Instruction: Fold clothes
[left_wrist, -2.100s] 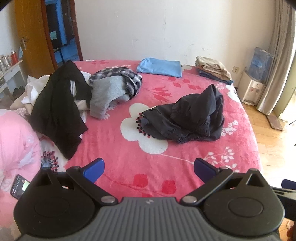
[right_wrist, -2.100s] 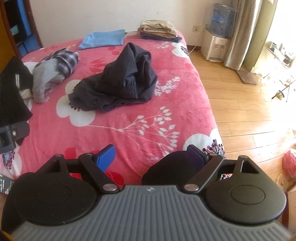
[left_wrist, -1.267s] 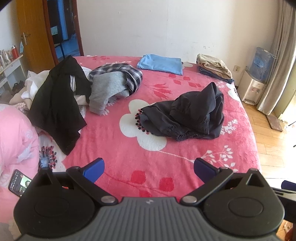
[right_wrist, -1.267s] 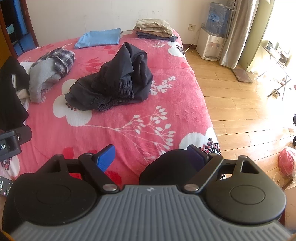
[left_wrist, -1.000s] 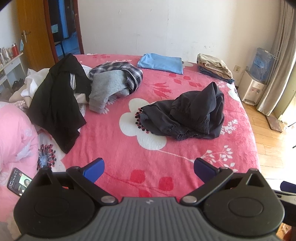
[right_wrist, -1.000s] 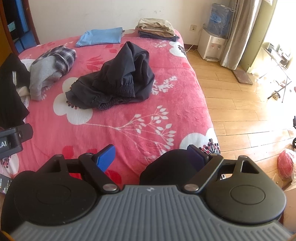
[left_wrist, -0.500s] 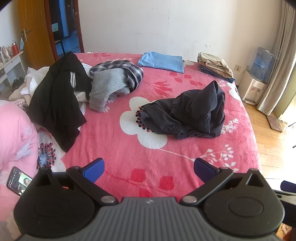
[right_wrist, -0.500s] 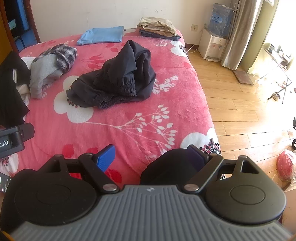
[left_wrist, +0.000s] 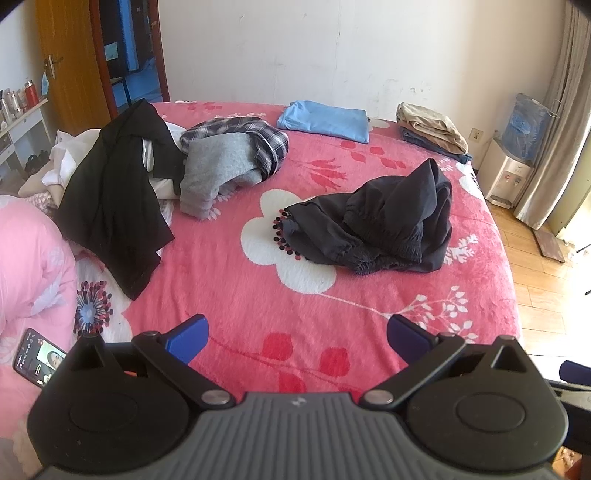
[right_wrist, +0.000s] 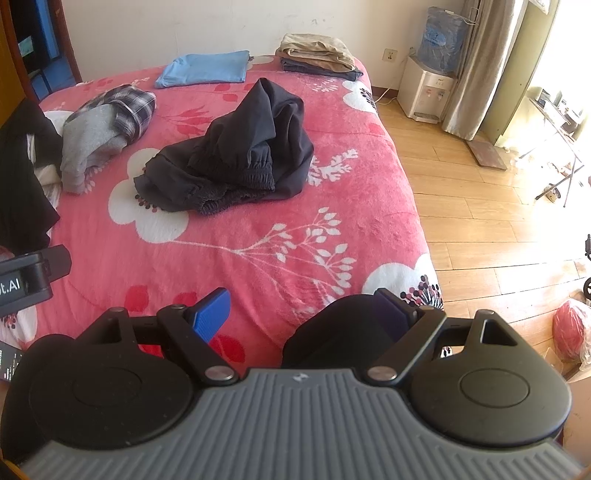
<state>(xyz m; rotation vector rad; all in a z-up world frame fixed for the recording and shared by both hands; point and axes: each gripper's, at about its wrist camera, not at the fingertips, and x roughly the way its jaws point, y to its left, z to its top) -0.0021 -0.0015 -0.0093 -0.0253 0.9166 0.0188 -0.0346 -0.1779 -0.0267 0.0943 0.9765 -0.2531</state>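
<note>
Left wrist view: the left gripper (left_wrist: 297, 334) hangs above the near part of the red floral blanket (left_wrist: 258, 295) with its blue-padded fingers spread wide and nothing between them. The crumpled dark trousers (left_wrist: 380, 221) lie ahead of it and a little to the right, well apart from the fingertips, bunched into a peak with the elastic waistband facing the camera. Further left, a grey garment (left_wrist: 214, 173) is tucked under a plaid shirt (left_wrist: 255, 136), and a black garment (left_wrist: 118, 192) is draped over a pile at the bed's left side. At the far edge, by the wall, sit a folded light blue garment (left_wrist: 325, 120) and a folded beige stack (left_wrist: 432, 129). A phone (left_wrist: 38, 356) with a lit screen lies on the pink quilt (left_wrist: 29, 266), just left of the left finger.

From the right wrist view, the right gripper (right_wrist: 303, 314) also stands wide open and empty, held over the bed's near right corner, with wooden floor (right_wrist: 480, 206) to its right. The dark trousers (right_wrist: 236, 155) lie ahead and to its left, well clear of both fingers. A water dispenser (right_wrist: 424, 88) stands by the curtain (right_wrist: 476, 62).
</note>
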